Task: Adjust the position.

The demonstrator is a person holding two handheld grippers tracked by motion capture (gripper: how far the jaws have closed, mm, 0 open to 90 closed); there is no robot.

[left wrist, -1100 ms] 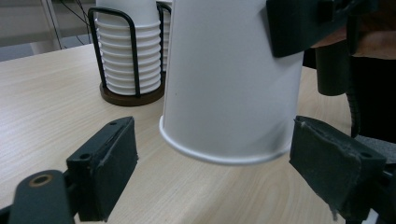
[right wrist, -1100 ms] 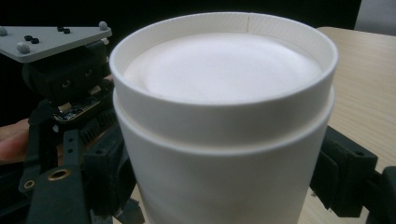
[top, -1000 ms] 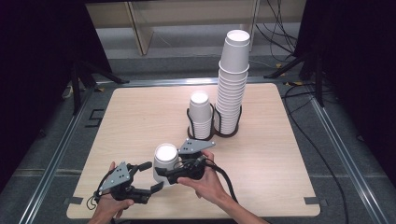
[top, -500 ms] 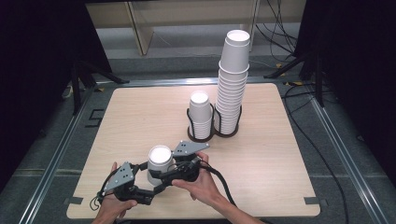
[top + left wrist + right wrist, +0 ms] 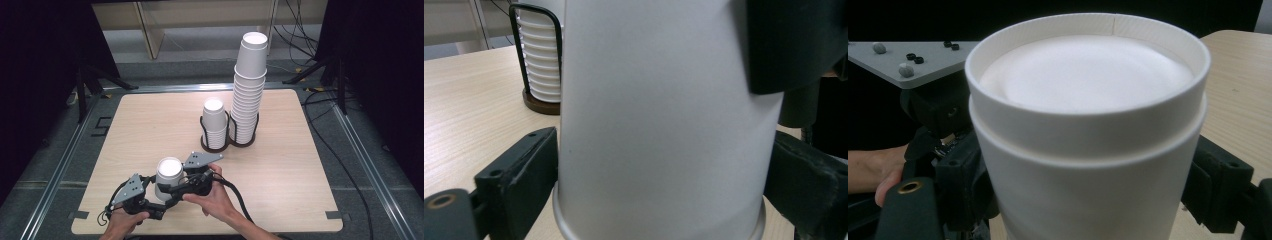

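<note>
An upside-down white paper cup (image 5: 169,175) stands near the table's front edge, with a second cup's rim showing nested just below its base (image 5: 1088,125). My right gripper (image 5: 174,188) reaches in from the right, shut on the cup's upper wall (image 5: 1088,195). My left gripper (image 5: 161,202) comes from the left and lower down. Its jaws have just been closing and now press on both sides of the cup just above its rim (image 5: 659,195). A hand holds each gripper.
At mid-table a black wire holder (image 5: 220,145) carries a short stack of white cups (image 5: 215,122) and a tall stack (image 5: 248,90). Bare wood table (image 5: 310,190) lies to the right and far left. Cables trail on the floor beyond.
The right gripper has carried the cup a little left and toward the front. The left gripper's jaws have spread and now sit either side of the cup's lower part.
</note>
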